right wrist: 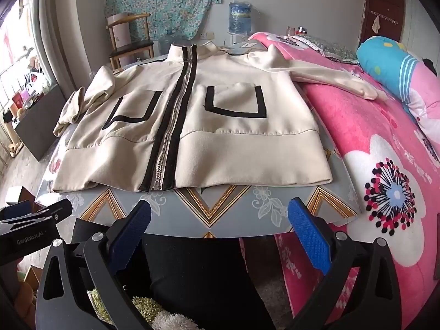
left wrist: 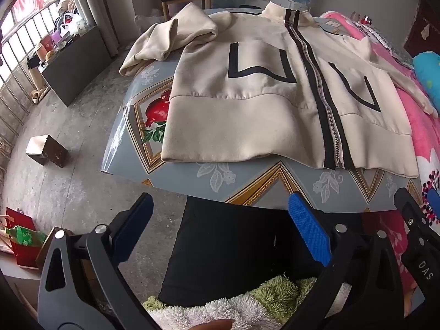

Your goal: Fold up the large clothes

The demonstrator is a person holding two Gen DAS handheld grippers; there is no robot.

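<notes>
Your left gripper (left wrist: 220,225) & right gripper (right wrist: 220,225) gaped wide, holding nothing; cream jacket (right wrist: 192,126) lay flat just ahead on table (right wrist: 233,206).

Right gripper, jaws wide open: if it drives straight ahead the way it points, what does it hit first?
Probably the near edge of the patterned table, just short of the cream zip jacket hem. Right gripper is open and empty; depth is uncertain.

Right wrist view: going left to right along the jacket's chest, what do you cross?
Bunched left sleeve → left pocket outline → zipper → right pocket outline → outstretched sleeve → pink blanket.
</notes>
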